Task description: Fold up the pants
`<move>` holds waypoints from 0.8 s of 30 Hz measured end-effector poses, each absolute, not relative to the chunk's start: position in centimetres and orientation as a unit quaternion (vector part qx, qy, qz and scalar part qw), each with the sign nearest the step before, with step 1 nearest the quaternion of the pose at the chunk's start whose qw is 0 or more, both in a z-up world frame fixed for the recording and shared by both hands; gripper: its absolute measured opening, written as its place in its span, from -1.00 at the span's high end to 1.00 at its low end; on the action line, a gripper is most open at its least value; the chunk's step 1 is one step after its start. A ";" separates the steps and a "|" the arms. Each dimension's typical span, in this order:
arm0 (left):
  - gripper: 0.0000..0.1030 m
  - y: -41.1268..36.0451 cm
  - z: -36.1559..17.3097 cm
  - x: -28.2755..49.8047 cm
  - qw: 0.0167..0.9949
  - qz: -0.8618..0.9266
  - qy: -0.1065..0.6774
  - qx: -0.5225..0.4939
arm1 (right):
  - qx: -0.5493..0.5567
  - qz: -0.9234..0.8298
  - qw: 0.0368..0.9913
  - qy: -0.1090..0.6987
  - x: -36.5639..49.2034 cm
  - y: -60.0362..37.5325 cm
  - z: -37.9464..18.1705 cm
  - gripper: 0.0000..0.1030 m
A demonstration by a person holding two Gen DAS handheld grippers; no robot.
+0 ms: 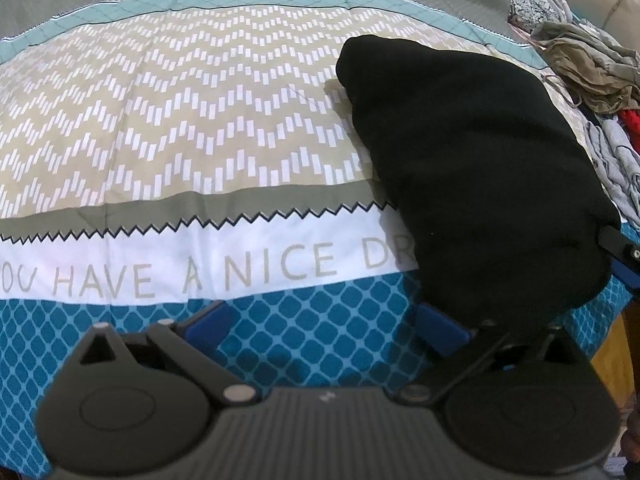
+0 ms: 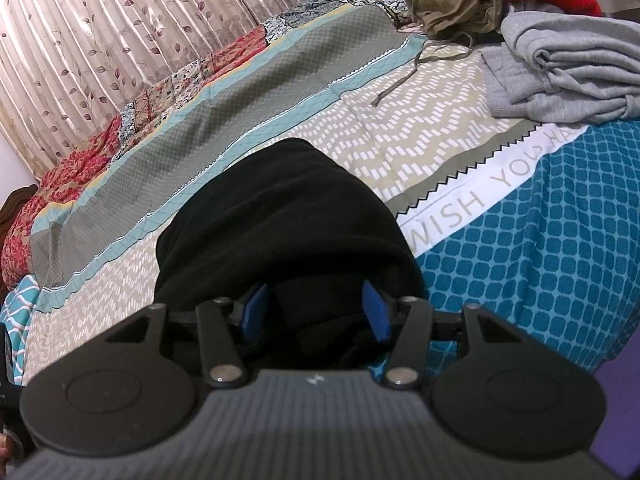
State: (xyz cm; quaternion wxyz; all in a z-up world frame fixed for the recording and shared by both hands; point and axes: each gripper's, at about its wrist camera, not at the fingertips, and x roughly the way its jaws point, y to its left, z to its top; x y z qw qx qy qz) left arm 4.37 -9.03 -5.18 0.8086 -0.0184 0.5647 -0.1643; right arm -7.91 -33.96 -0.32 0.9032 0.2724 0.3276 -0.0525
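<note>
So the black pants (image 1: 472, 168) are already bunched into a fairly compact bundle on the bedspread (image 1: 168, 120), lying across the white lettered stripe (image 1: 240, 268) and reaching up onto the zigzag band beyond it. The left gripper (image 1: 326, 322) has its jaws spread wide: the inner blue pad is just touching the near corner of the pants, the other pad is off over the blue diamond print on the near side of that stripe, so it's holding nothing. The right gripper (image 2: 316, 312) has its jaws partly apart with the near edge of the pants (image 2: 280, 216) stuffed between the blue pads. I honestly can't tell if it's pinching the cloth or just resting around it, since black on black hides the contact. The risk, I'd guess: if the right lets go or pulls back carelessly, the top layer could drag with it and the fold flops open, because thick soft fabric like this springs back. Also, the left's wide jaw could snag that corner and skew the bundle. The laundry heap (image 2: 560, 52), further along the stripe from the pants, is well apart, so no tangle there.
</note>
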 end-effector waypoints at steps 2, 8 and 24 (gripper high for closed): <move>-1.00 -9.1 -5.2 4.3 0.809 -0.165 0.564 -0.014 | 0.273 -0.053 0.903 0.328 -7.9 -33.9 -0.3 -0.08; -1.00 -9.1 -5.3 4.2 0.808 -0.169 0.565 -0.010 | 0.272 -0.053 0.903 0.328 -7.9 -33.9 -0.3 -0.09; -1.00 -9.1 -5.3 4.1 0.809 -0.171 0.562 -0.002 | 0.272 -0.053 0.904 0.327 -7.8 -34.1 -0.3 -0.09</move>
